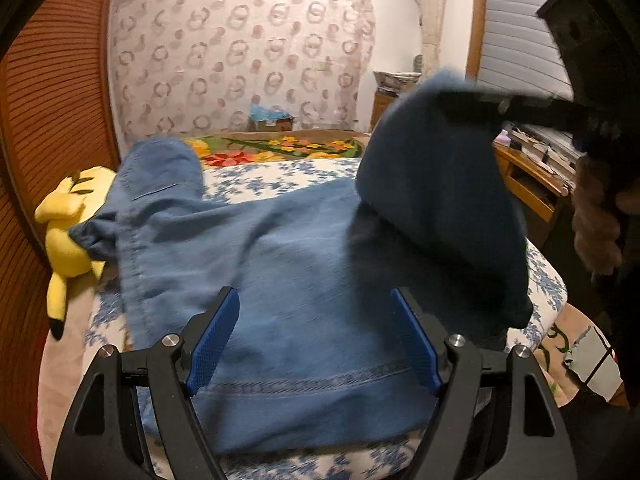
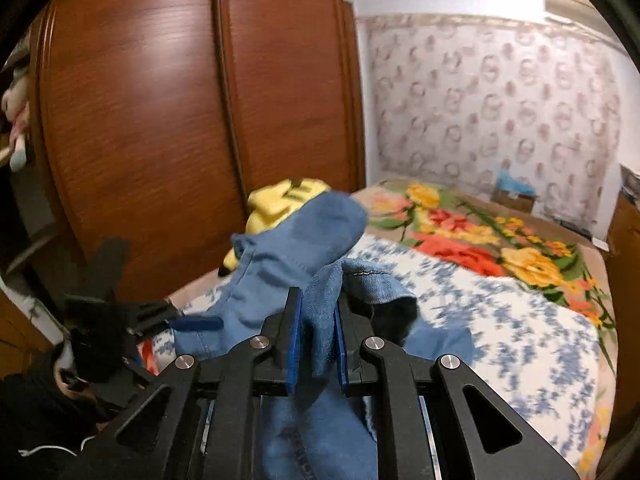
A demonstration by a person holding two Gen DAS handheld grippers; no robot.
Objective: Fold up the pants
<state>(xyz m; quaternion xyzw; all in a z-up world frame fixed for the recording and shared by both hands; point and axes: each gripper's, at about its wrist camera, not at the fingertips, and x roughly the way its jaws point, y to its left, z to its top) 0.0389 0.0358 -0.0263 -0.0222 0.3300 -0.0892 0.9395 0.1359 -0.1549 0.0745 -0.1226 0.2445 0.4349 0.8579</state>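
Observation:
Blue denim pants (image 1: pixel 280 248) lie spread across the bed. My left gripper (image 1: pixel 315 294) hovers open just above them near the hem seam, with nothing between its blue pads. On the right, one pant leg (image 1: pixel 432 200) is lifted and draped over, hanging from my blurred right gripper (image 1: pixel 460 102). In the right wrist view, the right gripper (image 2: pixel 318 296) is shut on a fold of the denim (image 2: pixel 320 320), which bunches up between its pads. The rest of the pants (image 2: pixel 296 236) stretches away toward the left. One blue pad of the left gripper (image 2: pixel 198 324) shows at the lower left.
A yellow plush toy (image 1: pixel 68 220) lies at the bed's left edge against the wooden wardrobe (image 2: pixel 160 120). The blue-flowered quilt (image 1: pixel 260 180) and a bright floral blanket (image 1: pixel 272 148) cover the bed. A wooden desk (image 1: pixel 528 184) stands to the right, and a cardboard box (image 1: pixel 272 120) stands by the far wall.

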